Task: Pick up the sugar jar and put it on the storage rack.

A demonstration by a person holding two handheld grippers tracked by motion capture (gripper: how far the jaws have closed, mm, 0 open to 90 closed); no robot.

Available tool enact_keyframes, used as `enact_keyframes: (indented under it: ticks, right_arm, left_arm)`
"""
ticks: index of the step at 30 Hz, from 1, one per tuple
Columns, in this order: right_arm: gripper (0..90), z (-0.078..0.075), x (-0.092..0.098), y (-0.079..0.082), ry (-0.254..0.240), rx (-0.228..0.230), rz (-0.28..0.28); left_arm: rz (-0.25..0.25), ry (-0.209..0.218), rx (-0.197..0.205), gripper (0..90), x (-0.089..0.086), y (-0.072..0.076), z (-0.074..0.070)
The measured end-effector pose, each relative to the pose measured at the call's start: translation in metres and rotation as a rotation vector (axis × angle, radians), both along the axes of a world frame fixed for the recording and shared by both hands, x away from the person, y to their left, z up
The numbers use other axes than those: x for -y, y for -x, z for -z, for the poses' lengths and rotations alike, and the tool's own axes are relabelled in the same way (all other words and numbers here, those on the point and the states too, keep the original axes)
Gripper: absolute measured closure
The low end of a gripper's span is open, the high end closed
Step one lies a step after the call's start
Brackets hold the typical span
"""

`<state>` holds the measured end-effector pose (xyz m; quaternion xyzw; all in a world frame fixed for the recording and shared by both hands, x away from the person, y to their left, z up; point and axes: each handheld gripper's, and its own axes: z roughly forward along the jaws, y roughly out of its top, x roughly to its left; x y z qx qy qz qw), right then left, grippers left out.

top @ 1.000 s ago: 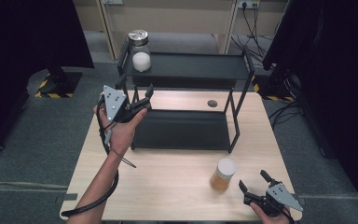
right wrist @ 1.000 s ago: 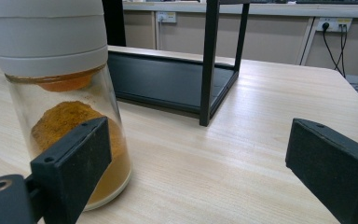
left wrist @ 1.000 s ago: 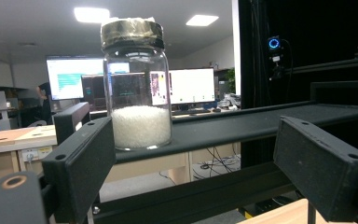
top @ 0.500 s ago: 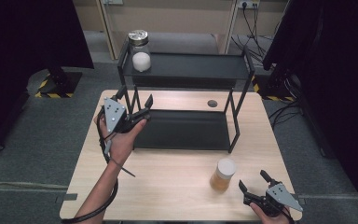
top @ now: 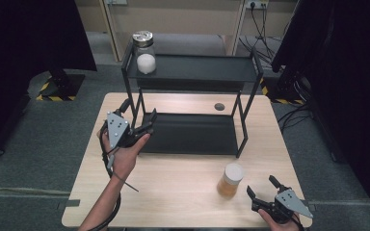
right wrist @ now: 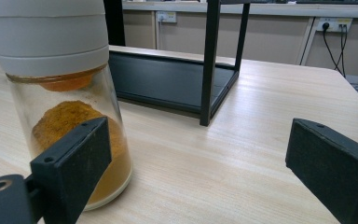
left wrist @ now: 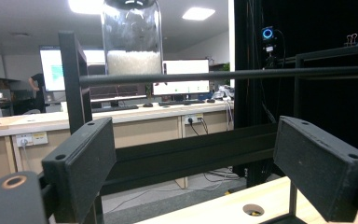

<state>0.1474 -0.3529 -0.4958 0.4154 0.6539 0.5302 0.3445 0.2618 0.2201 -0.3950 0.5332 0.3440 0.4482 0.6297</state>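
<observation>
A black two-tier rack stands at the back of the wooden table. On its top shelf, at the left end, is a glass jar of white grains with a metal lid. My left gripper is open and empty beside the rack's left front post, level with the lower shelf. In the left gripper view the white jar rises above a rack rail, beyond the open left gripper. An orange-powder jar with a white lid stands front right. My right gripper is open just right of it.
In the right gripper view the orange jar stands by the left jaw of my right gripper, not between the jaws, with a rack leg behind. A cable hole is in the table under the rack. Black curtains hang at both sides.
My left hand has drawn its open gripper back toward the person and lower, from near the rack's top left to beside the lower shelf. The right gripper and both jars have stayed put.
</observation>
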Motion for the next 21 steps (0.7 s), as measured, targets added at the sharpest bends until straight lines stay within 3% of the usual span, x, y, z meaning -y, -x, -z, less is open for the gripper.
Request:
enact_keyframes:
  ticks: [21]
  right_arm:
    - [7.1, 0.0, 0.0, 0.0, 0.0, 0.0, -0.001]
  left_arm:
    - [0.019, 0.005, -0.037, 12.1, -0.003, 0.021, 0.04]
